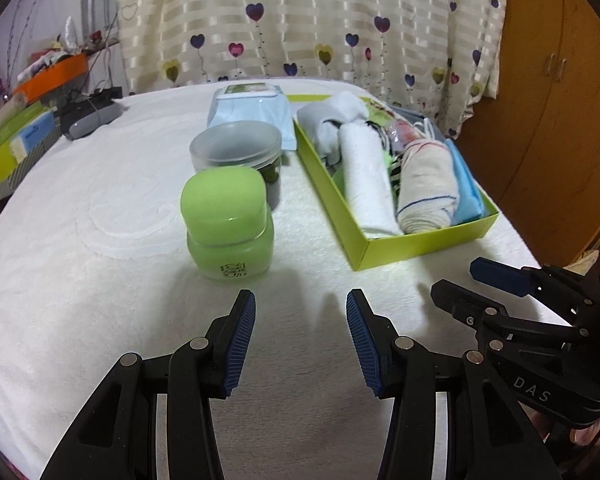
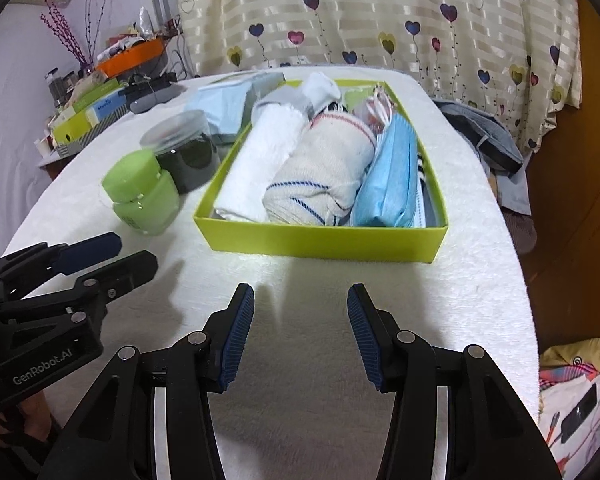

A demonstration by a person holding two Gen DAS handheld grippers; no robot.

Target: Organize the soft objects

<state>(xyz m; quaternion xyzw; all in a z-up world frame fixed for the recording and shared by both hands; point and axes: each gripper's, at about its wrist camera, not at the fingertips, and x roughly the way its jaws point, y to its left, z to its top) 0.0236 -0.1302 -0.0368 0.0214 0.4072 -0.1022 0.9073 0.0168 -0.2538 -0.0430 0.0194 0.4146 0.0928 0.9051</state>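
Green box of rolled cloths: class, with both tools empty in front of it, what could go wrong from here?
1. The green box is packed tight: pulling the striped roll could drag the white roll or blue pack out too.
2. The green jar and dark jar stand close beside the box; the left tool could knock them.
3. The right tool is open beside the left; they may collide.

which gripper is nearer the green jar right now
Left. The left gripper sits just in front of the green jar, open and empty. The right gripper is off to the jar's right, in front of the green box.
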